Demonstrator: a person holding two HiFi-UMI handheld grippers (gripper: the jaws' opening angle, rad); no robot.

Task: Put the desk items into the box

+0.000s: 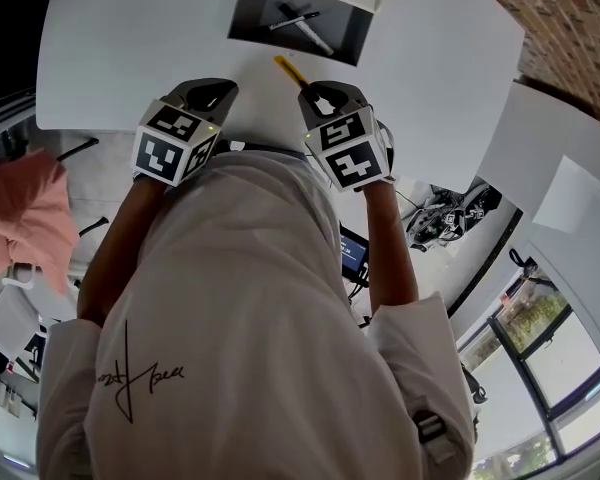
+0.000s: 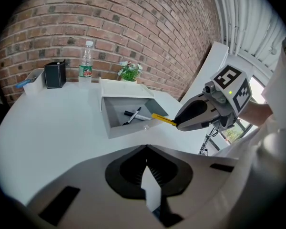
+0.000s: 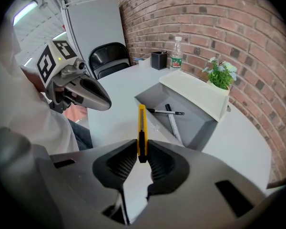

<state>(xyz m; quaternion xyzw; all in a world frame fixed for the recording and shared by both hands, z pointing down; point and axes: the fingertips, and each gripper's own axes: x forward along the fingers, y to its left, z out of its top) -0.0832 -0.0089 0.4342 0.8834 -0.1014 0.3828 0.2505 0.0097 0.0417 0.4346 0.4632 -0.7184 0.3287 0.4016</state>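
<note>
— What does the right gripper have?

— A yellow knife, pinched upright between its closed jaws. The lower end is buried between the dark pads; whether a blade is out cannot be made out.

— And where is it over the worktop?

— From the head view, the knife pokes out ahead of the right gripper, just short of the box's near edge. Whether it touches the worktop cannot be told.

— The box?

— Grey, open, its white lid standing at the back. It sits toward the worktop's far edge, and the head view cuts off the lid. Two pens lie inside.

— The left gripper?

— Its jaw tips meet, with nothing between them; only a sliver of white shows lower down. It hangs beside the right one, near the worktop's front edge, which the person's shirt mostly covers.

— Anything else?

— A bottle and a small plant stand by the brick wall, along the far edge.
</note>
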